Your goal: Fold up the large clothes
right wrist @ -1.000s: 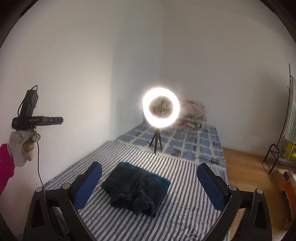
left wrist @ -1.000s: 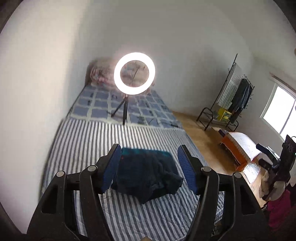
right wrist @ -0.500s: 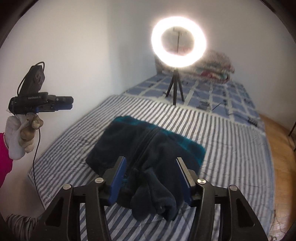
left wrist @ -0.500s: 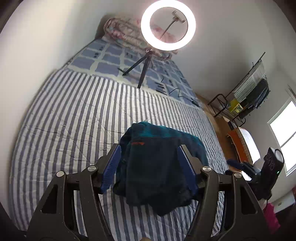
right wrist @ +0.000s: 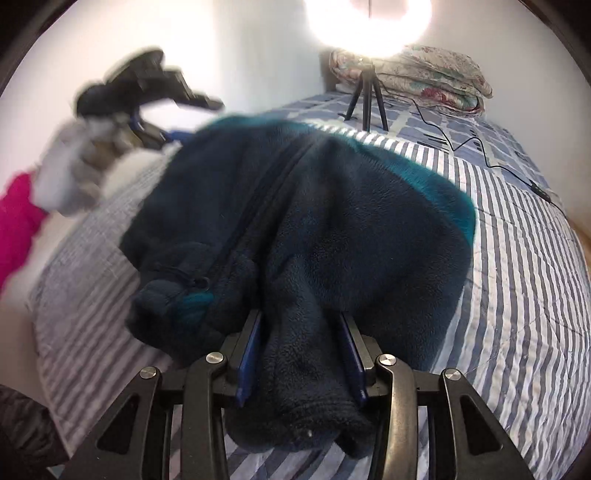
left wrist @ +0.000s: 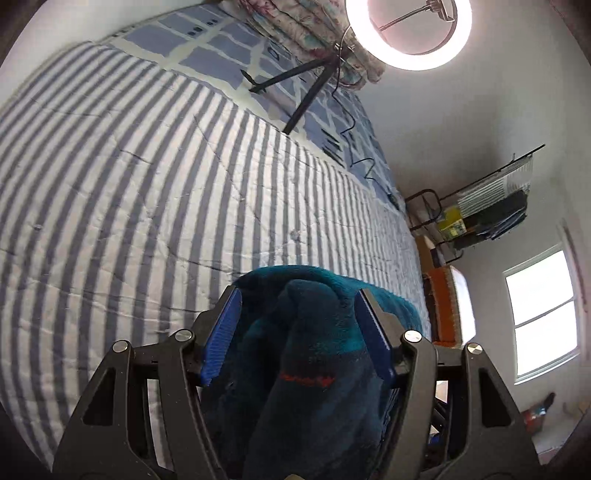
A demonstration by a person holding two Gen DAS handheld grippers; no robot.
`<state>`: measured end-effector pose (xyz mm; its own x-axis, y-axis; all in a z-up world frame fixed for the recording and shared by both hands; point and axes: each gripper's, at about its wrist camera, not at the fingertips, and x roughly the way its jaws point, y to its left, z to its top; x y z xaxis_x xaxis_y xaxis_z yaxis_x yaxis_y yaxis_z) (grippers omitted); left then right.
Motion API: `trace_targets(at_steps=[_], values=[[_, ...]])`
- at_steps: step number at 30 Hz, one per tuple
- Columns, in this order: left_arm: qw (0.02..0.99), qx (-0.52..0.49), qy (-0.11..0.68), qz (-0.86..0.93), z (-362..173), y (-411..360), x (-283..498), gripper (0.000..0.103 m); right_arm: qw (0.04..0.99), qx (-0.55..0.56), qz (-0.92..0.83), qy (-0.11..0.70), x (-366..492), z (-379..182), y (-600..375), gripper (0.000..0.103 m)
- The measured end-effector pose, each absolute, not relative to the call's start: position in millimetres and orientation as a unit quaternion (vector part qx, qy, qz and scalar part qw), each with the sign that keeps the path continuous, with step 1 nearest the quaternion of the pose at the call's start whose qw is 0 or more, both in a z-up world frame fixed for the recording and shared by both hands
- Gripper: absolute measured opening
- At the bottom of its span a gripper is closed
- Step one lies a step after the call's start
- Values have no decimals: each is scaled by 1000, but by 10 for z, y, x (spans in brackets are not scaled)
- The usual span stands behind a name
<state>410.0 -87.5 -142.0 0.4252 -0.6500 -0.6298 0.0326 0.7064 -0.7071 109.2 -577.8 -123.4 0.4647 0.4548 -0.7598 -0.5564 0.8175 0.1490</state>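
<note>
A dark navy fleece jacket [right wrist: 332, 206] with teal trim lies bunched on the striped bedspread [right wrist: 517, 280]. My right gripper [right wrist: 301, 332] has its blue pads on either side of a thick fold of the jacket near its front edge, jaws narrowed around it. In the left wrist view the jacket [left wrist: 317, 354] fills the space between the blue pads of my left gripper [left wrist: 297, 295], whose jaws stand wide. The left gripper [right wrist: 147, 92] shows blurred at the jacket's far left in the right wrist view.
A ring light on a tripod [left wrist: 406, 33] stands on the blue checked sheet [left wrist: 207, 48] at the bed's far end, with a cable trailing right. A folded floral quilt [right wrist: 424, 77] lies behind it. A clothes rack [left wrist: 491, 199] and window [left wrist: 543, 314] are to the right.
Both grippers came down from above the bed onto the jacket. The right jaws narrowed around a fold. The left gripper moved in over the jacket's edge.
</note>
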Motion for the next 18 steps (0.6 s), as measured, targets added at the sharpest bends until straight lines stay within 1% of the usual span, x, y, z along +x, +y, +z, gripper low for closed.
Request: trace_targets(at_steps=[1,2,3,4,5,9,11,12,13,14,16,17,18], values=[[781,-320,487,-222,-1429,-880,4125,59,857,-53,296,419,1110,-1172,-5845,52],[781,-320,487,-222,-1440,-885,4151,53,863,-46,288,412,1145,-1111,-5922,66],[779,-321,491,-220,-1456,-890,4195,42,869,-38,281,405,1203,-1073,-5983,76],[774,-325,497,-219,-1497,-892,4243,34,878,-20,269,396,1272,-1009,-6099,78],[769,-334,498,-220,-1534,-887,4283,32,882,0,261,392,1342,-977,-6199,78],[759,-350,497,-232,-1574,-907,4373,31,887,84,206,405,1734,-1004,-6614,80],[758,-349,498,-238,-1586,-946,4376,31,875,128,190,427,1950,-1125,-6766,80],[764,-340,495,-238,-1576,-975,4372,24,863,164,184,441,2067,-1220,-6851,80],[769,-334,491,-236,-1557,-990,4358,13,854,190,184,448,2144,-1280,-6892,81],[779,-325,484,-229,-1524,-1008,4330,12,842,221,187,455,2255,-1353,-6933,79],[801,-313,465,-210,-1421,-1001,4206,7,813,281,210,465,2397,-1492,-6945,45],[814,-306,451,-199,-1380,-995,4154,7,800,297,228,469,2429,-1541,-6913,15],[825,-293,445,-188,-1370,-999,4122,7,803,289,230,468,2432,-1540,-6871,10]])
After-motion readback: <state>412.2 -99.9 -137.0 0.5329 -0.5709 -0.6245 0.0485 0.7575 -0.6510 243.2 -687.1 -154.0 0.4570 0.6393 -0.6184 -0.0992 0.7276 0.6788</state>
